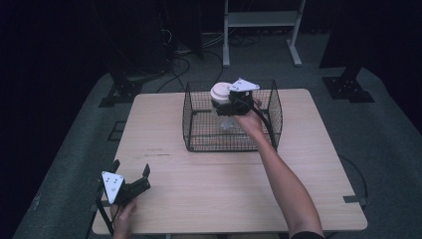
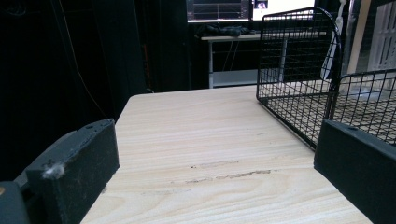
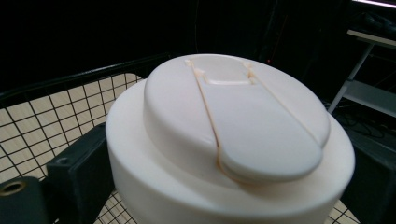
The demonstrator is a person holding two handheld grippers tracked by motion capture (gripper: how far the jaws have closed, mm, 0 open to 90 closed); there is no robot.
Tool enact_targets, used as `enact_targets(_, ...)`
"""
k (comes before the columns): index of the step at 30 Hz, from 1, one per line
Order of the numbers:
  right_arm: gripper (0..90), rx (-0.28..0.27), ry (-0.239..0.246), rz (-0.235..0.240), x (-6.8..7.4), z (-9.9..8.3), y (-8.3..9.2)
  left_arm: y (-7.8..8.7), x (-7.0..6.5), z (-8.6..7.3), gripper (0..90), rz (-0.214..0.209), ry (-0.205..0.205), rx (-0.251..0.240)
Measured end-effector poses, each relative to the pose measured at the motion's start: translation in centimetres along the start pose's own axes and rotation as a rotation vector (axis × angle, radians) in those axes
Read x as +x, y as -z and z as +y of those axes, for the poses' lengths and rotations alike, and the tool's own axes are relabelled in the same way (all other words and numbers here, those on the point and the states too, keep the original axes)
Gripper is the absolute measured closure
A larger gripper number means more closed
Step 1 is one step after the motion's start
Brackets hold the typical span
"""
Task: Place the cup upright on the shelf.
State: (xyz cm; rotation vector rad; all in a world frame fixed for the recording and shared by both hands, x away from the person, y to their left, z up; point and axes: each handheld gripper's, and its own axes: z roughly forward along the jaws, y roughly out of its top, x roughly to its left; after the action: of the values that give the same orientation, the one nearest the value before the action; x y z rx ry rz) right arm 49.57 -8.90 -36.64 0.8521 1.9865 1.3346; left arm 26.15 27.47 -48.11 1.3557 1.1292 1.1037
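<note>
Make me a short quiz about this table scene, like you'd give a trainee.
1. True or false: the left gripper holds something.
2. Which thing sits between the right gripper's jaws? A) white-lidded jar B) mug C) spoon
3. Fill in: the jar is held over the black wire ____.

Key
1. False: its jaws stand apart over the bare wooden table, near the front left corner.
2. A: the right gripper view shows a jaw at each side of the jar's white lid.
3. basket
</note>
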Motion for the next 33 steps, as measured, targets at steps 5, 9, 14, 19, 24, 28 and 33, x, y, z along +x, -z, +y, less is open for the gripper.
enact_targets(5,4.4,0.017,-0.006,0.001,-0.2,-0.5,-0.7,0.0,-0.1,0.0,0.0,-0.001,-0.008,0.0)
enact_targets(9,4.4,0.033,-0.004,-0.008,-0.1,-0.8,-1.3,0.0,0.0,0.0,0.0,-0.001,0.001,0.0)
enact_targets(14,4.4,0.063,0.004,-0.003,0.0,-1.2,-1.7,0.0,0.0,0.0,0.0,-0.001,0.0,0.0)
enact_targets(19,4.4,0.071,0.021,0.004,0.1,-1.4,-1.7,0.0,0.0,0.0,0.0,0.001,0.002,0.001)
enact_targets(24,4.3,0.083,0.006,0.012,-0.3,-1.4,-1.4,0.0,0.0,0.0,0.0,0.002,0.0,0.0)
enact_targets(28,4.2,0.087,-0.001,0.012,-0.5,-1.5,-1.2,0.0,0.0,0.0,0.0,0.006,0.001,0.004)
enact_targets(33,3.6,0.087,0.012,-0.003,-0.5,-1.4,-1.1,0.0,-0.1,0.0,0.0,0.007,-0.004,0.006)
